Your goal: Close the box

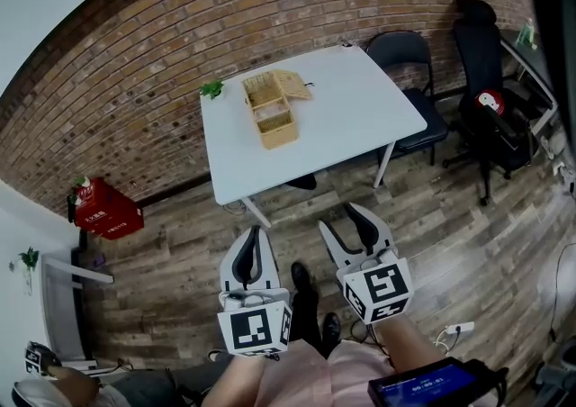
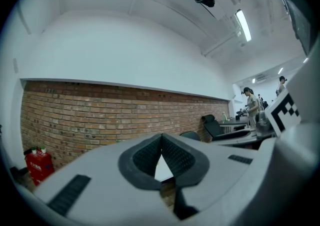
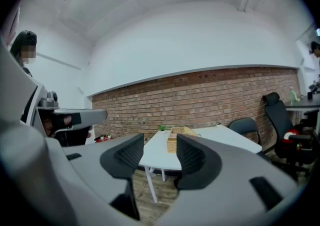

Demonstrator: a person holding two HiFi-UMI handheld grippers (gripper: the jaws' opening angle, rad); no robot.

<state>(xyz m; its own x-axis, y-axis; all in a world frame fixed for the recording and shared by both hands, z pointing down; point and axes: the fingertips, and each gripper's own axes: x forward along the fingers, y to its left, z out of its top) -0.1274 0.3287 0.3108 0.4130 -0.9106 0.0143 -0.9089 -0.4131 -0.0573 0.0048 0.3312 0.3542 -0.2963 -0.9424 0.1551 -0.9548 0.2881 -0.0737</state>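
Note:
A wicker box [image 1: 273, 113] stands open on the white table [image 1: 351, 108], its lid [image 1: 292, 83] tipped back on the far right side. In the right gripper view the box [image 3: 175, 140] shows far off, between the jaws. Both grippers hang low over the wooden floor, well short of the table's near edge. My left gripper [image 1: 255, 230] is shut, with its tips meeting and nothing in them [image 2: 161, 137]. The right gripper [image 1: 338, 216] stands open and empty, with a wide gap between its pads [image 3: 160, 142].
A small green plant [image 1: 213, 88] sits at the table's far left corner. A folding chair [image 1: 409, 49] and a black office chair [image 1: 486, 99] stand to the right. A red extinguisher box [image 1: 106, 210] lies by the brick wall on the left.

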